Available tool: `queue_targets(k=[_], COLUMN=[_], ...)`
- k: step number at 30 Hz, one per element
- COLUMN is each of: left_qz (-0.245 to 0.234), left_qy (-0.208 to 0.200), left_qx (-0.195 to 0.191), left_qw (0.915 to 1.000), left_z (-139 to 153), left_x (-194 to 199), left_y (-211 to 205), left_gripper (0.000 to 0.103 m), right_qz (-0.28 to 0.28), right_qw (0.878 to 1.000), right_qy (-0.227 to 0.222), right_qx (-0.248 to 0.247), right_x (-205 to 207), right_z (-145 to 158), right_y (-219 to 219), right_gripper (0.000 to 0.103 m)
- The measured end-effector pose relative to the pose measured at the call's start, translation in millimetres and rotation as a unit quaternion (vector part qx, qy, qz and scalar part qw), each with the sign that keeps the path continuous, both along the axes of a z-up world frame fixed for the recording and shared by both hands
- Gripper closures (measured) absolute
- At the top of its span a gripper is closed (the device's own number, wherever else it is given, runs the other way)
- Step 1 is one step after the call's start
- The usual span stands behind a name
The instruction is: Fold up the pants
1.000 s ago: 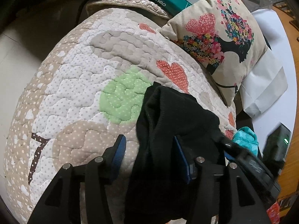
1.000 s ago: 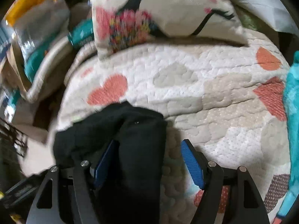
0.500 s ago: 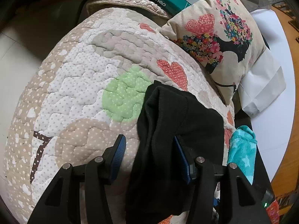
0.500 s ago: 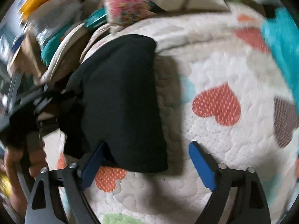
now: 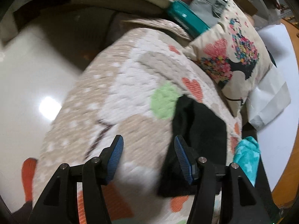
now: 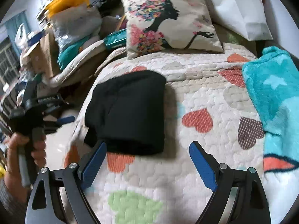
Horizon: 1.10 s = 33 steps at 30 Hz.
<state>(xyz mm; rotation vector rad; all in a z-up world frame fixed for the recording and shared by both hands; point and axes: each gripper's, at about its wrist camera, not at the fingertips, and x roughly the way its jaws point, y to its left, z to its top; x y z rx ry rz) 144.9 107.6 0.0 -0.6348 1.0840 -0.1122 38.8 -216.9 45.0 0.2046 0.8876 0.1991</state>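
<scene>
The left gripper (image 5: 148, 158) stands with its blue pads apart and nothing between them, only the heart-patterned quilt (image 5: 130, 100) beyond. In the left wrist view the folded black pants (image 5: 200, 130) lie on the quilt at about 3 o'clock from the gripper's gap, just past the right-hand pad; their long axis runs from 12 to 6 o'clock. A printed cushion (image 5: 233, 56) sits at 1 o'clock and a turquoise fleece blanket (image 5: 246, 155) at 3 o'clock, beside the pants.

In the right wrist view the right gripper (image 6: 147, 166) is spread wide and empty, its pads over bare quilt (image 6: 205, 97). The pants (image 6: 129, 112) rest as a compact folded bundle at 11 o'clock, their near edge just beyond the left-hand pad; whether they touch is unclear. The bundle's longer side runs from 12 to 6 o'clock. The cushion (image 6: 168, 18) lies at 12 o'clock, the blanket (image 6: 274, 97) at 2 o'clock. At 9 o'clock a hand (image 6: 26, 149) grips the other gripper, off the quilt's edge.
</scene>
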Motion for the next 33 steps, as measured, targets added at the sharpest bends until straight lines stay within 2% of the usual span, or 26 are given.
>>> queue_targets(k=[3, 5, 6, 8, 9, 10, 11, 14, 15, 16, 18, 19, 20, 22, 24, 27, 30, 33], left_qz=[0.008, 0.01, 0.011, 0.009, 0.008, 0.01, 0.015, 0.035, 0.045, 0.052, 0.077, 0.081, 0.075, 0.045, 0.015, 0.005, 0.005, 0.006], left_qy=[-0.009, -0.031, -0.044, -0.08, -0.105, -0.12, -0.145, -0.226, -0.261, -0.28, -0.327, -0.335, -0.337, -0.327, -0.285, -0.233, -0.205, -0.19], left_qx=[0.046, 0.097, 0.119, 0.181, 0.216, 0.235, 0.262, 0.29, 0.295, 0.301, 0.337, 0.348, 0.356, 0.348, 0.328, 0.306, 0.292, 0.301], left_qw=[0.9989, 0.9947, 0.9918, 0.9802, 0.9708, 0.9645, 0.9541, 0.9295, 0.9179, 0.9103, 0.8794, 0.872, 0.868, 0.8777, 0.9004, 0.9231, 0.9341, 0.9346], left_z=[5.4, 14.1, 18.2, 31.7, 39.9, 45.0, 53.6, 78.0, 87.6, 93.1, 104.0, 105.8, 107.4, 104.2, 95.5, 84.0, 75.2, 69.4], left_x=[-23.0, -45.3, -56.1, -81.4, -96.7, -105.9, -120.9, -165.4, -182.5, -190.3, -214.5, -219.5, -220.7, -217.5, -205.8, -191.2, -188.4, -186.0], left_y=[1.5, -4.7, -7.8, -23.3, -33.2, -37.4, -45.1, -55.9, -58.4, -60.3, -67.8, -70.5, -75.1, -76.7, -75.2, -66.7, -62.6, -62.0], left_gripper=[0.047, 0.047, 0.047, 0.047, 0.047, 0.047, 0.041, 0.01, 0.003, 0.001, 0.0, 0.0, 0.0, 0.0, 0.0, 0.0, 0.0, 0.0], right_qz=[0.012, 0.017, 0.017, 0.016, 0.012, 0.009, 0.004, -0.012, -0.018, -0.021, -0.024, -0.024, -0.023, -0.018, -0.012, -0.005, 0.0, -0.004], right_qw=[1.0, 1.0, 1.0, 0.999, 0.999, 1.0, 1.0, 1.0, 0.999, 0.999, 0.999, 0.998, 0.998, 0.998, 0.997, 0.996, 0.996, 0.996], right_qy=[0.002, 0.006, 0.009, 0.013, 0.014, 0.013, 0.01, -0.006, -0.014, -0.02, -0.027, -0.03, -0.033, -0.038, -0.045, -0.051, -0.049, -0.041], right_qx=[-0.01, -0.016, -0.022, -0.026, -0.027, -0.026, -0.024, -0.028, -0.031, -0.033, -0.036, -0.038, -0.041, -0.047, -0.057, -0.066, -0.074, -0.074], right_x=[-16.7, -25.3, -31.0, -38.5, -42.4, -45.3, -48.2, -55.5, -59.5, -63.1, -67.9, -70.1, -71.5, -74.7, -77.6, -81.1, -80.8, -78.0], right_z=[-7.7, -14.8, -18.9, -22.3, -23.1, -22.3, -20.7, -13.7, -10.7, -8.7, -5.6, -4.6, -3.8, -2.5, -0.9, -0.4, -3.4, -8.3], right_y=[7.6, 12.2, 14.5, 16.3, 15.8, 15.2, 12.9, 7.3, 5.4, 4.7, 4.8, 6.0, 7.6, 12.4, 18.6, 25.4, 29.9, 30.1], right_gripper=[0.01, 0.01, 0.01, 0.01, 0.01, 0.01, 0.01, 0.01, 0.01, 0.01, 0.01, 0.01, 0.01, 0.01, 0.01, 0.01, 0.01, 0.01])
